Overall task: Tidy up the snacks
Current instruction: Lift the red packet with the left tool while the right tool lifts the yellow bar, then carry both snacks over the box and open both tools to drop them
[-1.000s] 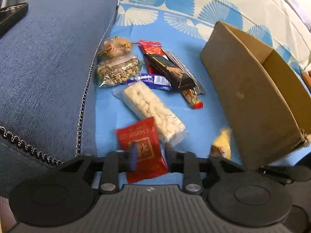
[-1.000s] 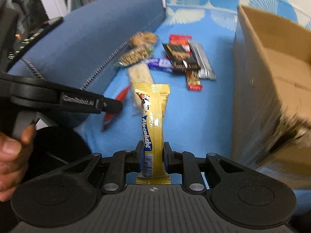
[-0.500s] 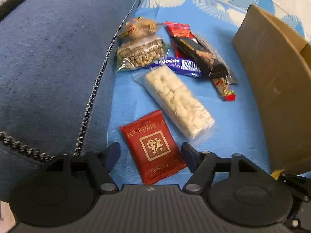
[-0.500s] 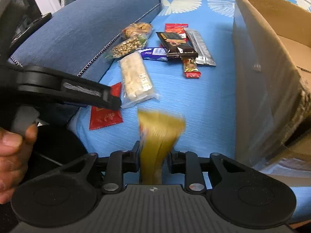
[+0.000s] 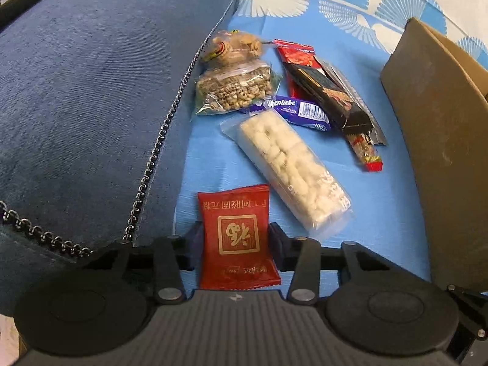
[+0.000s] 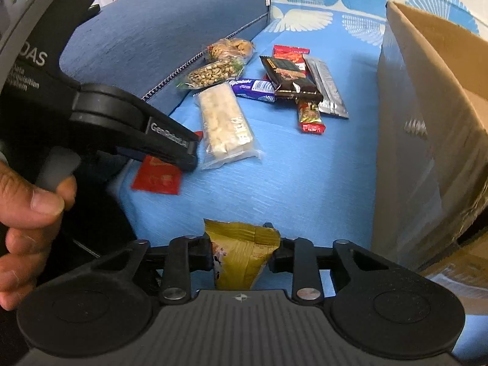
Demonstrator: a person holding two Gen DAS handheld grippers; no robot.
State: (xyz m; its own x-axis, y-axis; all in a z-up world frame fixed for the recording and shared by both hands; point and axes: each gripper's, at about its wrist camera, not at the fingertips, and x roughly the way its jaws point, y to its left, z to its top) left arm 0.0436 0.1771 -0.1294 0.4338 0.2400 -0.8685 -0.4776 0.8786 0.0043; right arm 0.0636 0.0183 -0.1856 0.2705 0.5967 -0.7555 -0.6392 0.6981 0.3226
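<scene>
My left gripper (image 5: 235, 241) has its jaws closed in against both edges of a red square snack packet (image 5: 236, 238) that lies on the blue sheet. The same packet (image 6: 157, 178) shows under the left gripper body (image 6: 137, 122) in the right wrist view. My right gripper (image 6: 242, 251) has its jaws wider apart, with a yellow snack bar (image 6: 241, 253) sagging between them; whether they still pinch it is unclear. A clear pack of white puffed pieces (image 5: 292, 170) lies just ahead, and shows too in the right wrist view (image 6: 225, 125).
A brown cardboard box (image 6: 427, 122) stands open on the right, also in the left wrist view (image 5: 442, 140). More snacks lie further back: a purple bar (image 5: 299, 113), a black bar (image 5: 329, 97), nut bags (image 5: 235, 88). A blue cushion (image 5: 91, 91) borders the left.
My left gripper opened, moved over the red packet and closed onto its edges. My right gripper's jaws widened and the yellow bar dropped from upright to slumped between them.
</scene>
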